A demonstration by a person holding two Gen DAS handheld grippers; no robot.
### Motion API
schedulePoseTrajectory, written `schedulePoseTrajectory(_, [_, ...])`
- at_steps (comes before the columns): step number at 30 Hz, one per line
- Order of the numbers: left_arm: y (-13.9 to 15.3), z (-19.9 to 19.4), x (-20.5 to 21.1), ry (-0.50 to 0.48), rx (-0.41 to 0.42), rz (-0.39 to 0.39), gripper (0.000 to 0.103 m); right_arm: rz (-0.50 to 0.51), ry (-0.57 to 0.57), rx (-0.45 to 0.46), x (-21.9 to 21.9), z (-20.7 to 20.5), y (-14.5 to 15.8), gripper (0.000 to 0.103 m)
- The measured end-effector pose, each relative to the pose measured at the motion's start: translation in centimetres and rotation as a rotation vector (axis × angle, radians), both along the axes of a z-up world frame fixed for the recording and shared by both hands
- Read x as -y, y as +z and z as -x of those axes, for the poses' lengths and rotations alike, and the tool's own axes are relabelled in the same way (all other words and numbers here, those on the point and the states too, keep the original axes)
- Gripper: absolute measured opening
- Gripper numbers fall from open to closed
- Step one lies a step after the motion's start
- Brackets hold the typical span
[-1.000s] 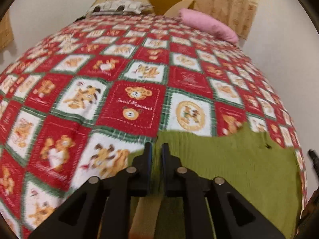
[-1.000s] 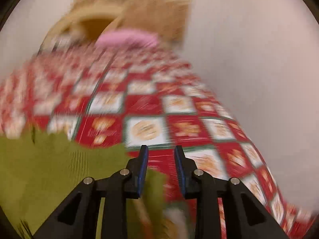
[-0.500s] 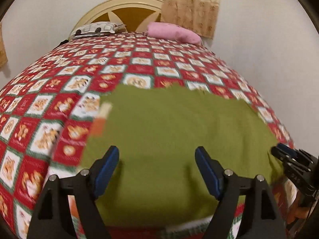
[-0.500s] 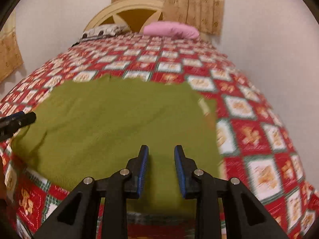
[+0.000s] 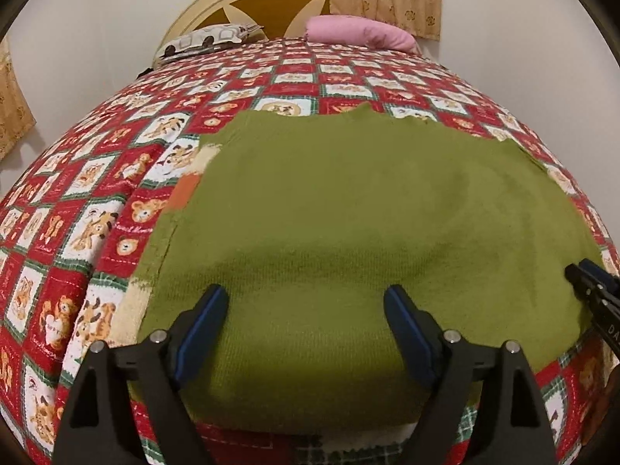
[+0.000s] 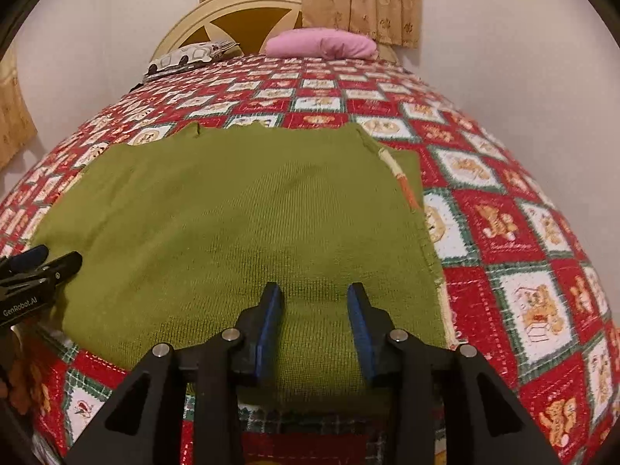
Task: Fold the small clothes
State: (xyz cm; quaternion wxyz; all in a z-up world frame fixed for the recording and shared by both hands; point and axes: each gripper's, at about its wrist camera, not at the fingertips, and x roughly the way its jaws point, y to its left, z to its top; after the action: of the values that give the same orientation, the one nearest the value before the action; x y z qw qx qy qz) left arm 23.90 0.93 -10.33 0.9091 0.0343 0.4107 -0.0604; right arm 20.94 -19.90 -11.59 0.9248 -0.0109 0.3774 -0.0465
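The left gripper [image 5: 306, 323] has its jaws opening wide, and nothing is pinched between them; only the flat green cloth shows in the gap. The right gripper [image 6: 314, 321] is opening its jaws too, though the gap is smaller, and it also holds nothing. Both hang over the near edge of the green knit garment [image 5: 368, 224], which lies spread out flat on the red teddy-bear quilt [image 5: 77, 209] at the near end of the bed. It looks like one fold is laid down and the next one is about to start. To do it well, each gripper should take hold right at an edge or a corner, pinch only the layers meant to move, and lift both sides together so the cloth stays smooth. The garment's long side runs from left to right across the bed, and its short side points toward the pink pillow [image 5: 360, 33] and the headboard [image 5: 248, 4]. A bit of cream and orange trim [image 5: 186, 190] peeks out on its left side.
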Motion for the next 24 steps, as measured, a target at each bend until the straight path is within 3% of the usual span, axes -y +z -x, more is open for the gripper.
schedulePoseTrajectory(5, [0.0, 0.0, 0.1, 0.009, 0.0, -0.007, 0.09, 0.005, -0.013, 0.076, 0.0, 1.6, 1.6, 0.037])
schedulePoseTrajectory(10, [-0.1, 0.0, 0.1, 0.013, -0.001, -0.011, 0.092, -0.019, -0.045, -0.026, 0.5, 1.0, 0.1, 0.037])
schedulePoseTrajectory(19, [-0.2, -0.1, -0.2, 0.029, -0.008, -0.013, 0.098, -0.022, -0.044, -0.021, 1.1, 0.8, -0.2, 0.039])
schedulePoseTrajectory(22, [0.2, 0.4, -1.1, 0.053, 0.005, 0.036, 0.098, -0.038, -0.044, -0.016, 1.1, 0.9, -0.2, 0.039])
schedulePoseTrajectory(24, [1.1, 1.6, -3.2, 0.118, 0.04, 0.115, 0.098, -0.046, -0.044, -0.012, 1.1, 1.1, -0.2, 0.04])
